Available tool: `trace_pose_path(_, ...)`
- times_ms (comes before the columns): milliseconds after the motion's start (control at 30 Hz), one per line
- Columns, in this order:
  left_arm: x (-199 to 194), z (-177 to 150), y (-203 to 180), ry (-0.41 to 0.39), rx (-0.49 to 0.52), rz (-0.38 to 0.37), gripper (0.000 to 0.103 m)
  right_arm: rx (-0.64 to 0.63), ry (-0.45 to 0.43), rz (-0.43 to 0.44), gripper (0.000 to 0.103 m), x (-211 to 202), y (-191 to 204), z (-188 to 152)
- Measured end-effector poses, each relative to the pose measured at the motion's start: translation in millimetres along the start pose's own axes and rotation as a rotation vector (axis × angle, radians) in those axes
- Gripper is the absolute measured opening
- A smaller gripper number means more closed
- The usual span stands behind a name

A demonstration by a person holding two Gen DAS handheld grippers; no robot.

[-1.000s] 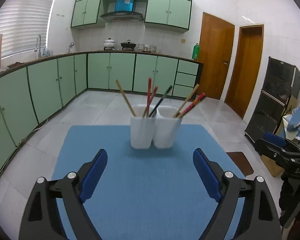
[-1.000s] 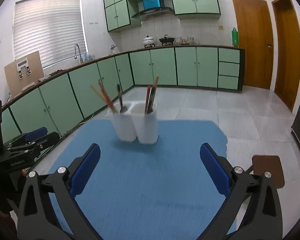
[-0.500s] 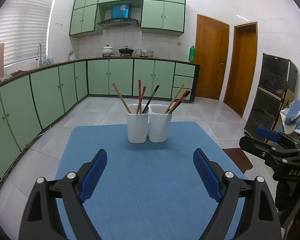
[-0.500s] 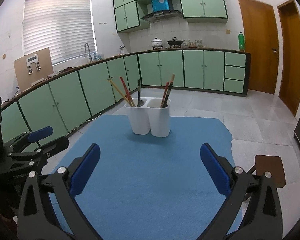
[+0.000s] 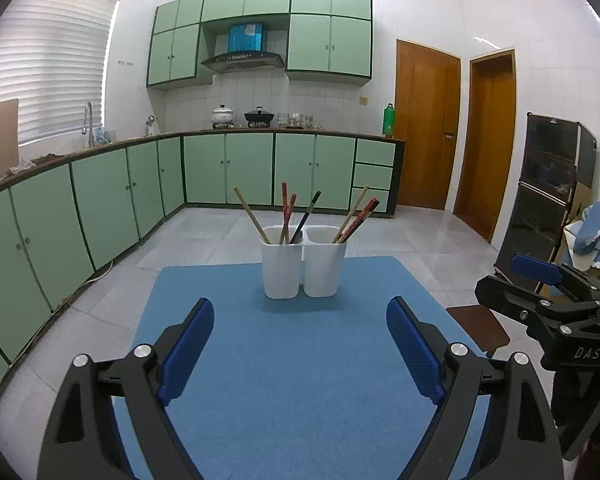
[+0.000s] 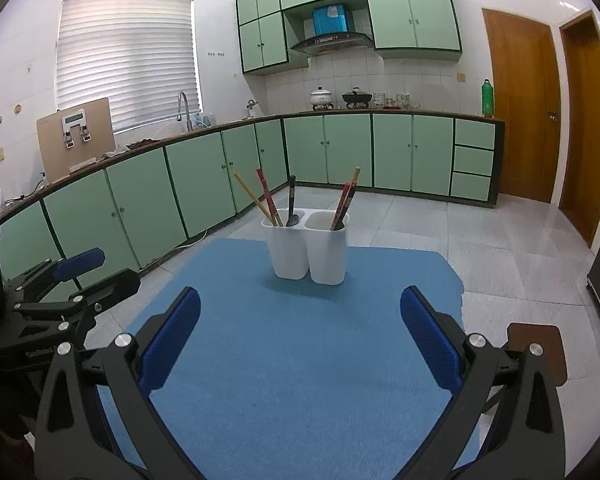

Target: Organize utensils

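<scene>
A white two-compartment utensil holder [image 5: 303,266] stands upright near the far edge of a blue table mat [image 5: 300,380]; it also shows in the right wrist view [image 6: 309,251]. Several chopsticks [image 5: 286,218] and a dark utensil [image 6: 291,202] lean in its left compartment; more chopsticks [image 5: 354,220] lean in the right one. My left gripper [image 5: 300,344] is open and empty, well short of the holder. My right gripper [image 6: 300,336] is open and empty too, at a similar distance. Each gripper shows at the side of the other's view.
The mat [image 6: 300,360] covers a small table over a tiled floor. A brown stool [image 6: 538,350] stands to the right. Green cabinets [image 5: 100,208] line the left and back walls. A dark glass cabinet [image 5: 548,196] stands at the right.
Both grippers have pulled back from the holder and levelled out, so it looks smaller and farther away. Both stay open and empty.
</scene>
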State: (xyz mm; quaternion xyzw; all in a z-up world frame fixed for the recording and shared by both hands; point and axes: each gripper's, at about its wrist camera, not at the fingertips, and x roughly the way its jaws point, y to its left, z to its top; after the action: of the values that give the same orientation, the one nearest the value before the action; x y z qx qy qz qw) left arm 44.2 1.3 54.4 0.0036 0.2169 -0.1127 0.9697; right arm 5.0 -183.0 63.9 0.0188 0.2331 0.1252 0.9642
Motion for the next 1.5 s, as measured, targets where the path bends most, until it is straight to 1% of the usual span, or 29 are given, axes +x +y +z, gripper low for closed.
trace_pose_path(933, -7.6, -3.2, 1.6, -0.014, -0.008, 0.017, 0.086, -0.01, -0.002, 0.005, 0.097, 2.6, 6.2, 3.7)
trace_pose_path(1500, -8.7, 0.6, 2.0, -0.012, -0.018, 0.023, 0.086, -0.014, -0.002, 0.006, 0.097, 3.4, 8.5, 2.1)
